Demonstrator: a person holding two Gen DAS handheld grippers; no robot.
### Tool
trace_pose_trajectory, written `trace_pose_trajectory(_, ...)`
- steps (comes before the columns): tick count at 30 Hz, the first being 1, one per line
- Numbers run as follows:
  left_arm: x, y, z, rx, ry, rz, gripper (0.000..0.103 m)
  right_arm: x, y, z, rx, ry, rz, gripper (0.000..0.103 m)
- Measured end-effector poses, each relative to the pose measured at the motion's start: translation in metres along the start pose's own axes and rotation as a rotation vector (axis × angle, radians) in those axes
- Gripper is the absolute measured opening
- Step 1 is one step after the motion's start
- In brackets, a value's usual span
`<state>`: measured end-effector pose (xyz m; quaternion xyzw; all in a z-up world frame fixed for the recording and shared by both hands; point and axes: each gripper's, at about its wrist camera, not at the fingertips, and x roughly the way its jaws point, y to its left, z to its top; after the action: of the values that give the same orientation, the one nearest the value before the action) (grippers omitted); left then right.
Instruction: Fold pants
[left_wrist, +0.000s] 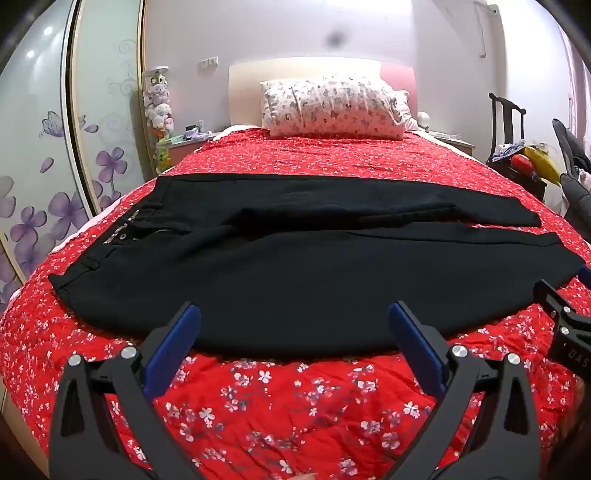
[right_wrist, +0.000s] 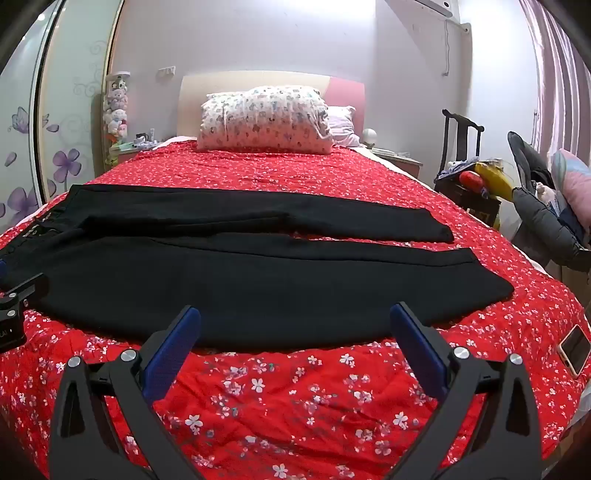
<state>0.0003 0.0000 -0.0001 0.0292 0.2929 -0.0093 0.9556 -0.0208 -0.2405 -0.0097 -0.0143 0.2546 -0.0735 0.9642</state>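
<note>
Across the bed (left_wrist: 295, 413), which wears a red cover printed with small white blossoms, black pants (left_wrist: 295, 273) lie flat and spread sideways, the waistband with its button and belt loops toward the left edge and the two legs running to the right, the far leg slightly apart from the near one so a thin strip of red shows between their ends. At the head of the bed a flowered pillow (right_wrist: 264, 120) leans against the headboard. Left of the bed stands a wardrobe (left_wrist: 55, 166) with purple flowers on its doors; right of it a dark chair (right_wrist: 461, 147) holds a heap of oddments (too jumbled to sort out). A phone (right_wrist: 574, 349) rests on the cover near the bed's right edge. Both claws hover over the near side of the bed, just short of the pants' near edge. The left gripper (left_wrist: 293, 314) stands spread wide with nothing between its blue pads, its tips reaching just over the hem of the near leg around the seat and thigh. The right gripper (right_wrist: 295, 314) is likewise gaping and empty, its tips just over the near edge further along the leg. Each claw shows at the margin of the other's view, side by side and apart.
</note>
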Motion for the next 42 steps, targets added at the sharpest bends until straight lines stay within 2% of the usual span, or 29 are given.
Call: trace_pose_trajectory(42, 0.0032, -0.0035, 0.0003, 0.006, -0.003, 0.006, 0.101, 0.0057, -0.007, -0.0008, 0.016, 0.017, 0.005, 0.102)
